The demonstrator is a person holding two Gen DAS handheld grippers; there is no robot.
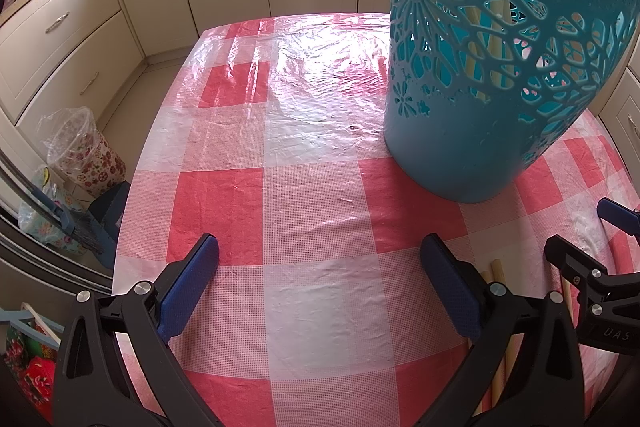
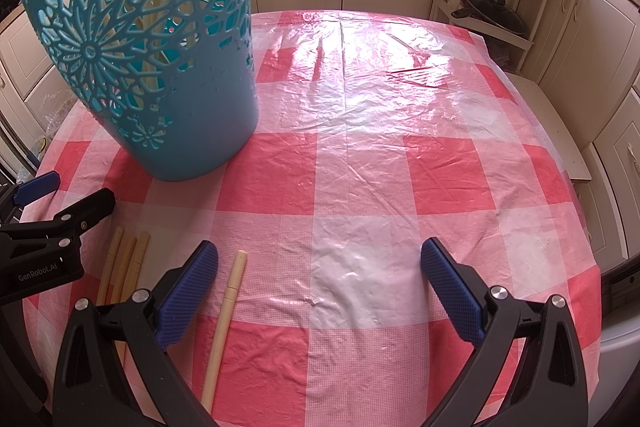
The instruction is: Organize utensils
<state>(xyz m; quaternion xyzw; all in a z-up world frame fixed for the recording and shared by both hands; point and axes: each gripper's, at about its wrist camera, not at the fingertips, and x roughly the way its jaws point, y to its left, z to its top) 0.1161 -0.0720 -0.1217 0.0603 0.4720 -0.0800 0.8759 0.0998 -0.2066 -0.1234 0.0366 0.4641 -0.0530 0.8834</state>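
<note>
My left gripper (image 1: 318, 275) and right gripper (image 2: 319, 277) both gape empty over the glossy red-checked plastic tablecloth (image 2: 360, 167), pale round wooden chopsticks (image 2: 224, 323) lying near the perforated teal plastic holder (image 2: 168, 99).

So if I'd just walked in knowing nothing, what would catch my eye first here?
Probably the tall teal basket with flower cut-outs, standing on the red-and-white checked tablecloth with pale wooden sticks showing through its holes. Next, the loose chopsticks lying on the cloth near the table's front edge. Framing it all are the blue-padded fingers of the right gripper and the left gripper, both spread open and holding nothing.
</note>
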